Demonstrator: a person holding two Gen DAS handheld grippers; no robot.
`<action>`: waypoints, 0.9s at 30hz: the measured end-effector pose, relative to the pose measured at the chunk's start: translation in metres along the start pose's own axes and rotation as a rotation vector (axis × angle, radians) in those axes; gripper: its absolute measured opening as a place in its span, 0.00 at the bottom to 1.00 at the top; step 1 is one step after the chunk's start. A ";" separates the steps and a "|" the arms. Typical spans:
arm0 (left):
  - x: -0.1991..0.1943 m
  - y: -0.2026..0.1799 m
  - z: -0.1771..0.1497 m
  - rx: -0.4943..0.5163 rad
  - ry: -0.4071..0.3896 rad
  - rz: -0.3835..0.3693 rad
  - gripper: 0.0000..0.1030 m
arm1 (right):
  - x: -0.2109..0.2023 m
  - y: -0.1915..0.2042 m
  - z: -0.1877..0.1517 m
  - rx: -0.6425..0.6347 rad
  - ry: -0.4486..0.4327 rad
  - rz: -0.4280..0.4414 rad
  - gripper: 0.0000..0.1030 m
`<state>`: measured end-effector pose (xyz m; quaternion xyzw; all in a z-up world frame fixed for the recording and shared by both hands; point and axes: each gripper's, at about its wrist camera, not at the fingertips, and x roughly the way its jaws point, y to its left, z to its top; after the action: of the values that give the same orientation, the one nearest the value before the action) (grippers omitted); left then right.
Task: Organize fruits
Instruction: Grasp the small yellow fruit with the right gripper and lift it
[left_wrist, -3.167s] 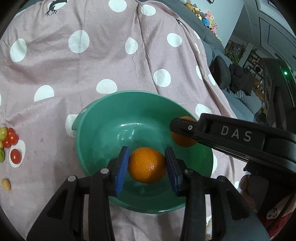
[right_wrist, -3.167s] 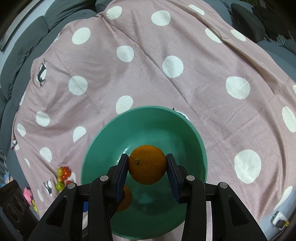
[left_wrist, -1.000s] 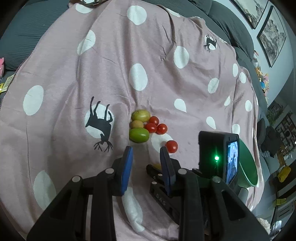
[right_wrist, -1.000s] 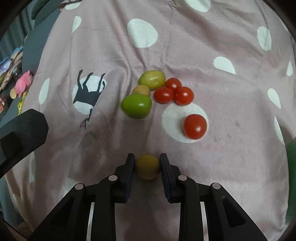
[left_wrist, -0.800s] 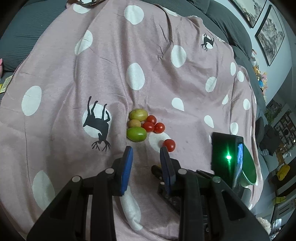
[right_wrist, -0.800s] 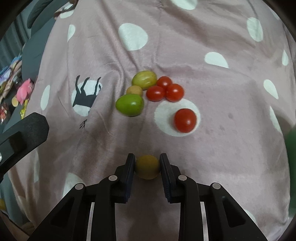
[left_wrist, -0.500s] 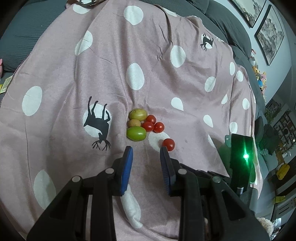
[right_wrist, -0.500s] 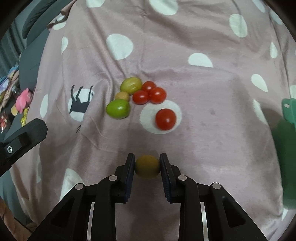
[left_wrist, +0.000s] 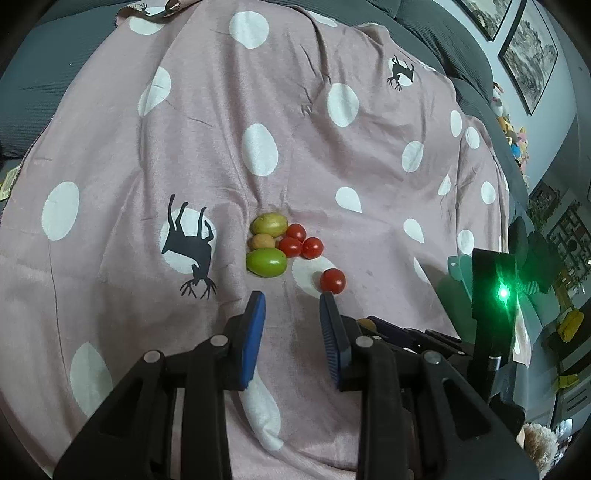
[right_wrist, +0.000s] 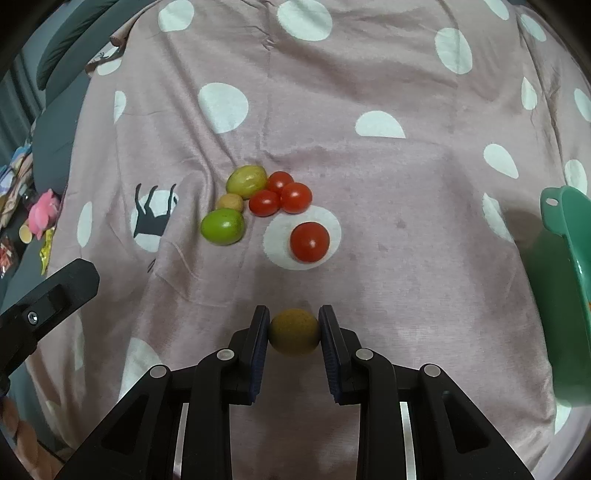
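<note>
While the right tongs (right_wrist: 293, 332) pinch a small round yellow-brown fruit (right_wrist: 294, 331), the teal plastic bowl (right_wrist: 570, 291) lies off to their right on the pink dotted blanket (right_wrist: 369, 166), so that hand is nearer it. Empty and slightly spread, the left tongs (left_wrist: 291, 325) face the loose red tomato (left_wrist: 332, 281), just ahead and to the right.

We see open pink blanket (right_wrist: 424, 229) between the fruit cluster (right_wrist: 258, 199) and the green bowl (right_wrist: 569, 280) at the right edge, with only a lone red tomato (right_wrist: 309, 242) in that stretch. The left tongs (left_wrist: 291, 317) stand just short of the cluster, nothing between their blue pads (left_wrist: 255, 332).
</note>
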<state>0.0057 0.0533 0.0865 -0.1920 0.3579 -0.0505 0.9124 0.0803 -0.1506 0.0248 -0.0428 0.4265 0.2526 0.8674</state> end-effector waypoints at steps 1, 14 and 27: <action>0.000 0.000 0.000 0.000 0.000 0.001 0.27 | 0.000 0.001 0.000 0.000 0.001 0.001 0.28; 0.004 -0.004 0.001 0.011 0.006 0.016 0.27 | -0.007 -0.005 -0.008 0.008 0.013 0.014 0.28; 0.012 -0.015 0.006 0.032 -0.014 0.083 0.30 | -0.047 -0.036 0.003 0.021 -0.074 0.111 0.28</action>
<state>0.0193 0.0389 0.0886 -0.1625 0.3584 -0.0171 0.9191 0.0752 -0.2004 0.0572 -0.0007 0.3984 0.2973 0.8677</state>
